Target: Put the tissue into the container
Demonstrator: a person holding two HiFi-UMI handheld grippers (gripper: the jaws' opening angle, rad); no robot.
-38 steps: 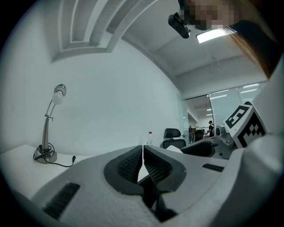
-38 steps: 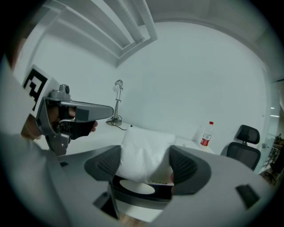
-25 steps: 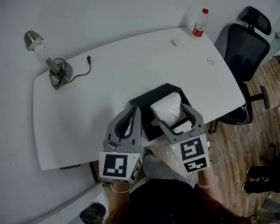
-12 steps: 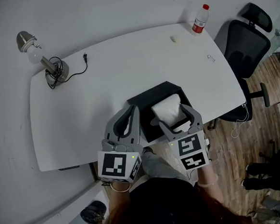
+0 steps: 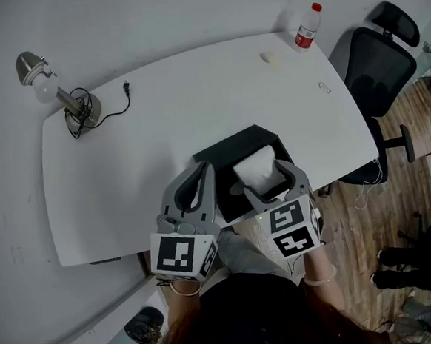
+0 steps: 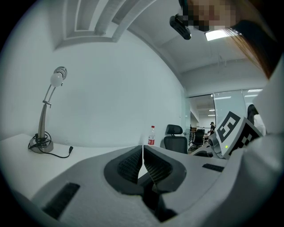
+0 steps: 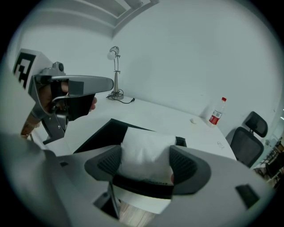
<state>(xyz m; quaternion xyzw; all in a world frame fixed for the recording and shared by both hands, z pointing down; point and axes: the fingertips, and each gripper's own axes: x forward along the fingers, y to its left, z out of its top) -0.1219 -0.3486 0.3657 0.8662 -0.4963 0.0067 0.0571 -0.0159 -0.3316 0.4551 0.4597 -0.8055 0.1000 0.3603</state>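
A white tissue pack (image 5: 257, 167) (image 7: 145, 153) sits between the jaws of my right gripper (image 5: 266, 179) (image 7: 146, 165), which is shut on it. The pack hangs over the black container (image 5: 232, 148) (image 7: 104, 133) near the table's front edge. My left gripper (image 5: 199, 182) (image 6: 143, 163) is shut with nothing in it, held at the container's left side. In the right gripper view the left gripper (image 7: 73, 88) shows at the upper left.
The white table (image 5: 159, 120) carries a desk lamp (image 5: 53, 95) with its cord at the far left, a red-labelled bottle (image 5: 307, 28) at the far right, and two small bits near it. A black office chair (image 5: 374, 66) stands to the right of the table.
The right gripper with the tissue pack has drawn slightly toward me and down over the container. The head view has shifted a little; the left gripper has stayed put.
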